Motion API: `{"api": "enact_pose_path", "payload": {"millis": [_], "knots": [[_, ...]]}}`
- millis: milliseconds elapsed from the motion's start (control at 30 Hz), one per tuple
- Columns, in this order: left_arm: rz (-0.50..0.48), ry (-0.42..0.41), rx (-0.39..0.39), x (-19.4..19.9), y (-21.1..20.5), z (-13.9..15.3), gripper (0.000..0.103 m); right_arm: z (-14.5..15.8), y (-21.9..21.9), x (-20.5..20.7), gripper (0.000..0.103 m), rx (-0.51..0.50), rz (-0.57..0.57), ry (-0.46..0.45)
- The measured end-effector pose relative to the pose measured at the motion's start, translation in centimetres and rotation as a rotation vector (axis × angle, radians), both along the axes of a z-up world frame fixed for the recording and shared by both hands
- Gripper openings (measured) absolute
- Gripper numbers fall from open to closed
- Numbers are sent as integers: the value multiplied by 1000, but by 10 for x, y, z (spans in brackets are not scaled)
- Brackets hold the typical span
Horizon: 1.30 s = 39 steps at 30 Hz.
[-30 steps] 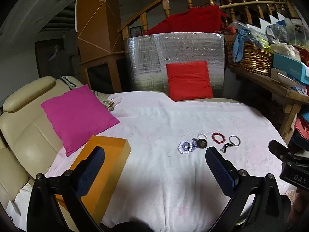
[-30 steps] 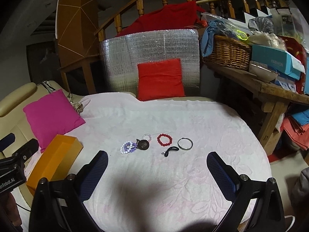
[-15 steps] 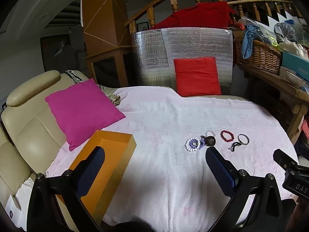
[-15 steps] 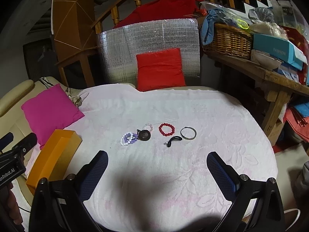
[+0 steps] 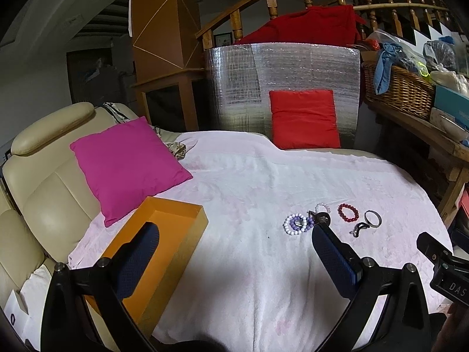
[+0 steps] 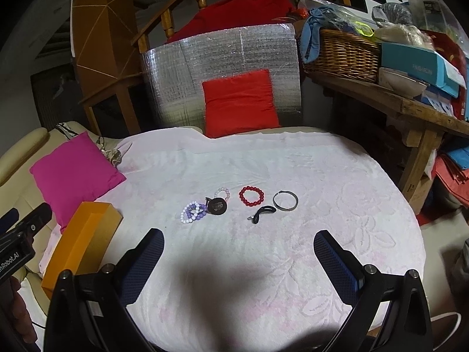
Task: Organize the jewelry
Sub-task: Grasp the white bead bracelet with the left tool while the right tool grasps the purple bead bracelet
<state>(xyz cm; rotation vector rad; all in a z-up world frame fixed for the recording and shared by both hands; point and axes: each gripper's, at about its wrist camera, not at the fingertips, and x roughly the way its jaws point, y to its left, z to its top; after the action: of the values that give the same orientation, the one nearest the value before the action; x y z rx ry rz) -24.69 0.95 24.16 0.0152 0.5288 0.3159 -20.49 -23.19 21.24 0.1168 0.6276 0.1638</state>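
Hidden or cut off: the left claw's [image 5: 234,248] right finger covers the near edge of the dark round piece [image 5: 322,218] in the left wrist view; the orange box's [image 5: 164,234] inside is partly behind the left finger, and what it holds cannot be told. In the right wrist view the box [image 6: 85,243] shows mostly its outer wall.
Hard to make out: the dark round piece [image 6: 217,206] is too small to identify; the small black curved piece [image 6: 262,212] has a tiny metal end, kind unclear.
Jewelry place: all pieces lie close together in a loose row on the white blanket [image 6: 293,249], well apart from the box, beyond both claws.
Materials and shapes: the white and purple bead bracelets [image 6: 192,211] overlap and touch the dark piece; a small ring of pale clear beads [image 6: 222,193] sits just behind it; the red bead bracelet [image 6: 251,196] is glossy and round; the metal bangle [image 6: 285,201] is a thin plain hoop.
Blanket: fluffy, with a raised flower pattern and faint pink patches.
Box: a long open tray with stiff, smooth walls.
Left claw: released, fingers wide, grasping nothing; pads dark blue and dimpled.
Right claw [image 6: 239,249]: released too, empty, above the blanket.
Surround: pink cushion [image 5: 126,164], red cushion [image 5: 304,123] against a silver quilted foil sheet [image 5: 234,85], wicker basket [image 6: 343,55].
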Motion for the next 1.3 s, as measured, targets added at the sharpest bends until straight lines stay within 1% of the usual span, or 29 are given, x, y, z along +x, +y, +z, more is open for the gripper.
{"api": "enact_pose_path", "payload": {"millis": [400,633,767,867,933,1000,1067,1133,1200,1267,1300], "knots": [[2,18,11,23,0,-5,103,2,6,24,103,2,8,-13],[1,48,17,49,2,-17,103,-10,3,47,103,9,-3,8],[-3,59,19,71,4,-29,103,-25,-4,71,103,26,-14,32],[-16,65,5,94,5,-44,103,-39,-11,93,103,48,-25,52],[-63,60,-32,113,8,-60,103,-51,-18,113,103,76,-20,65],[-90,59,-49,133,11,-79,103,-65,-25,134,103,100,-19,78],[-130,82,-88,158,14,-103,103,-80,-33,156,103,129,-17,117],[-131,117,-119,182,18,-126,103,-95,-40,177,103,170,-7,149],[-139,133,-140,198,20,-144,103,-112,-45,200,103,210,13,193],[-153,166,-149,211,22,-158,103,-127,-46,217,100,247,24,238],[-166,182,-155,215,21,-164,103,-133,-44,223,96,264,33,260]]}}
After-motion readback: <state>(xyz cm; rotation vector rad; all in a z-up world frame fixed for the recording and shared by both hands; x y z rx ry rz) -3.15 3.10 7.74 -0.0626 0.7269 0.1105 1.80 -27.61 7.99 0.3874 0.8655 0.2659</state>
